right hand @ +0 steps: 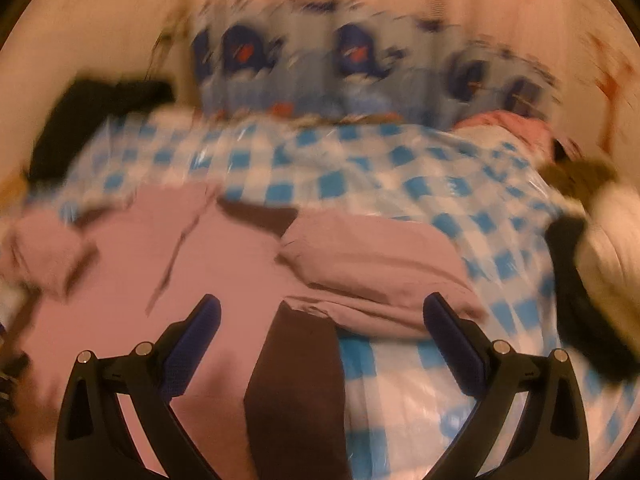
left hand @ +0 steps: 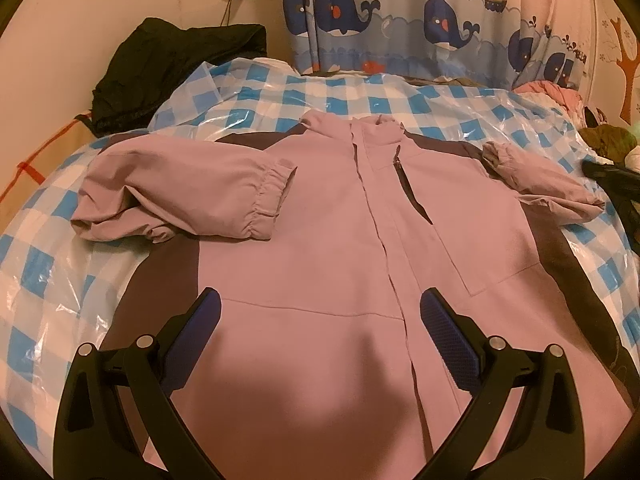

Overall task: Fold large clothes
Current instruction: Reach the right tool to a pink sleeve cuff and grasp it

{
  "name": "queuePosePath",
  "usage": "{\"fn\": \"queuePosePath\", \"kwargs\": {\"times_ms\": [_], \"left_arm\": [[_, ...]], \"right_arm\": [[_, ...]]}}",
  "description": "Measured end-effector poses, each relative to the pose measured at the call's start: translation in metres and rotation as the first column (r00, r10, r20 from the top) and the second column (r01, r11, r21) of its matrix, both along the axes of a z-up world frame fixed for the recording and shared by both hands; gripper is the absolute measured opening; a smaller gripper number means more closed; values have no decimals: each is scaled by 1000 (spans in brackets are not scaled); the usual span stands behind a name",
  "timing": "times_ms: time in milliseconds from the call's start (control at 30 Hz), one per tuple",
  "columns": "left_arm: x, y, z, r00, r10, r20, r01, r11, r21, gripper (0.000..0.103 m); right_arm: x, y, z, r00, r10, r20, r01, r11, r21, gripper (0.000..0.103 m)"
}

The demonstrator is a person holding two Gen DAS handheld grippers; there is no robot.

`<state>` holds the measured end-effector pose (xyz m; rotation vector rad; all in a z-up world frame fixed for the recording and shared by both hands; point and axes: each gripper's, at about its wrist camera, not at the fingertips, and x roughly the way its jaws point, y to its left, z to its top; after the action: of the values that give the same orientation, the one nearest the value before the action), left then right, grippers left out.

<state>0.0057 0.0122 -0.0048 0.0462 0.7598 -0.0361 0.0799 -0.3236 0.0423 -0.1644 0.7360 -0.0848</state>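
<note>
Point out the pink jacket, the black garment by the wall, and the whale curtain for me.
pink jacket point(left hand: 320, 248): left wrist view, on the chest panel left of the zipper.
black garment point(left hand: 168, 60): left wrist view, on the middle of the heap.
whale curtain point(left hand: 400, 20): left wrist view, on the blue band of whales.

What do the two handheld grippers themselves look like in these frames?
Both match: the left gripper and right gripper have black angular linkage arms with triangular cut-outs and silver pivot pins. The jaws carry blue, fine-textured pads. No cables, markings or sleeves show.
</note>
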Motion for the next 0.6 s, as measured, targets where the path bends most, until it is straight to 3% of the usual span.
{"fn": "queuePosePath", "kwargs": {"times_ms": [67, 200, 300, 367, 433, 467, 500, 600], "left_arm": [[1, 1, -1, 1000, 3, -3, -3, 1000, 5, 96], [5, 3, -4, 1000, 12, -11, -11, 1000, 15, 96], [7, 3, -5, 1000, 12, -14, -11, 1000, 20, 96], [7, 1, -6, 1000, 9, -16, -8, 1000, 28, 96], [6, -2, -8, 1000, 1, -18, 0, 999, 38, 96], [6, -3, -9, 1000, -1, -18, 2, 999, 44, 96], [6, -4, -11, 1000, -4, -20, 5, 999, 53, 96], [7, -8, -15, 999, -12, -31, 14, 998, 68, 96]], "right_arm": [[35, 13, -14, 998, 26, -55, -31, 995, -98, 98], [98, 11, -53, 987, 1, -163, -32, 983, -182, 98], [128, 2, -78, 974, -13, -227, -36, 977, -211, 97], [138, -7, -87, 966, 1, -258, -48, 983, -176, 94], [146, -21, -93, 961, -22, -276, -18, 990, -141, 59], [149, -28, -91, 962, -17, -272, -10, 995, -98, 53], [148, -38, -85, 967, -10, -254, -1, 999, -43, 39], [136, -71, -52, 986, -19, -166, 31, 997, 75, 28]]}}
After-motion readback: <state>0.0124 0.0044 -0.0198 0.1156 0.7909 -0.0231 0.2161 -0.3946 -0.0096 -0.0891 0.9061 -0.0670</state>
